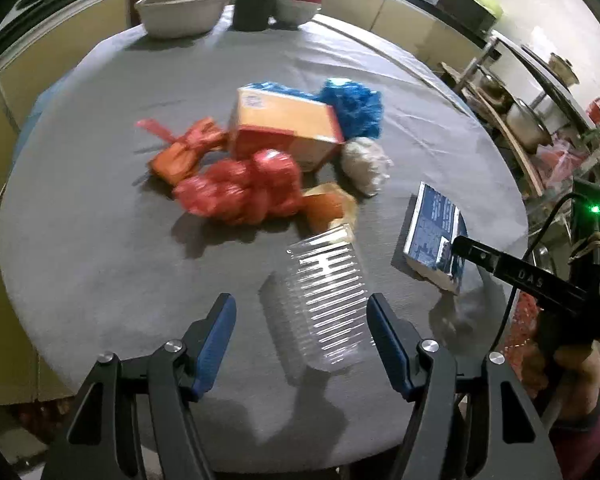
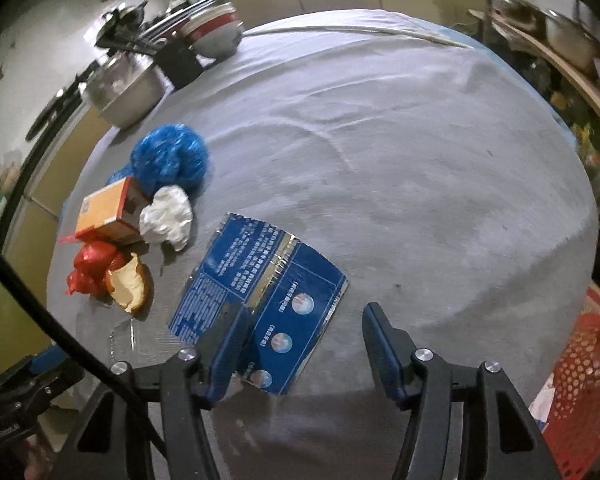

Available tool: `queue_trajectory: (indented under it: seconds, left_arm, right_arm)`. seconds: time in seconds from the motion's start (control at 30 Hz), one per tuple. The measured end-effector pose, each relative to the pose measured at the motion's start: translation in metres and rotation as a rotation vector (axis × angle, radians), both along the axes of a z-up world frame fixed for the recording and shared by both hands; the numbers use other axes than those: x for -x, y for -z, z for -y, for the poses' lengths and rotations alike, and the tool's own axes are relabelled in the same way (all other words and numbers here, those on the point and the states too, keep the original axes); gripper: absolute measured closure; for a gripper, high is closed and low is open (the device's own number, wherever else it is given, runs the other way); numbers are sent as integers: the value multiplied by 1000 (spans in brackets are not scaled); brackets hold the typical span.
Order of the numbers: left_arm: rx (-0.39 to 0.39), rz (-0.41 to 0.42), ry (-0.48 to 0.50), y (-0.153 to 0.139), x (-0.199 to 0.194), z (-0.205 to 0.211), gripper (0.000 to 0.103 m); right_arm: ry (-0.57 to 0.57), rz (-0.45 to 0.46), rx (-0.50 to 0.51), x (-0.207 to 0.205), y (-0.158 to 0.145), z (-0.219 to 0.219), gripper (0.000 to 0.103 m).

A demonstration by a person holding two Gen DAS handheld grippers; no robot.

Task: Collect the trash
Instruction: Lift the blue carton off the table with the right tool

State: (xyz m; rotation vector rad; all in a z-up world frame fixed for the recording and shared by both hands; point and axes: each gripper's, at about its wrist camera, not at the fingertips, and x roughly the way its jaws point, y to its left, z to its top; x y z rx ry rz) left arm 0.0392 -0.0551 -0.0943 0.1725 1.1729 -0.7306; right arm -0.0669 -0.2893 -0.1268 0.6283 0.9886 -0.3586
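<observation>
Trash lies on a round table with a grey cloth (image 1: 100, 240). My left gripper (image 1: 302, 312) is open, its jaws on either side of a clear ribbed plastic container (image 1: 328, 296). Beyond it lie a red plastic bag (image 1: 240, 188), an orange box (image 1: 284, 128), an orange wrapper (image 1: 184, 150), a blue bag (image 1: 352, 104), crumpled white paper (image 1: 366, 164) and an orange peel (image 1: 328, 204). My right gripper (image 2: 304, 328) is open over the near edge of a flat blue packet (image 2: 260, 292), its left fingertip on the packet. The packet also shows in the left wrist view (image 1: 432, 240).
Metal bowls (image 1: 180, 12), a black cup (image 1: 254, 6) and a red-and-white bowl (image 1: 298, 2) stand at the table's far edge. A red perforated basket (image 2: 580, 392) sits below the table at the right. Shelves with pots (image 1: 528, 120) stand beside the table.
</observation>
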Motion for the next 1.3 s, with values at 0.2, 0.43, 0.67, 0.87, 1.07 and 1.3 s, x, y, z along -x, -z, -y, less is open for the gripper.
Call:
queue_trajectory:
  seconds: [0.2, 0.43, 0.67, 0.87, 1.07, 1.3]
  left_arm:
    - [32, -42, 56, 8, 12, 24, 35]
    - [31, -87, 67, 13, 19, 26, 35]
    - [52, -106, 23, 9, 12, 8, 35]
    - [57, -125, 29, 11, 15, 11, 35]
    - [35, -124, 12, 9, 12, 15, 35]
    - [8, -80, -13, 3, 10, -4, 35]
  right_arm:
    - [40, 35, -61, 20, -3, 15, 40]
    - [100, 34, -127, 34, -1, 27, 39]
    - [106, 71, -236, 15, -11, 29, 37]
    - [116, 24, -203, -20, -24, 18, 34]
    - [111, -82, -143, -47, -19, 1, 34]
    - [99, -164, -76, -71, -12, -15, 32]
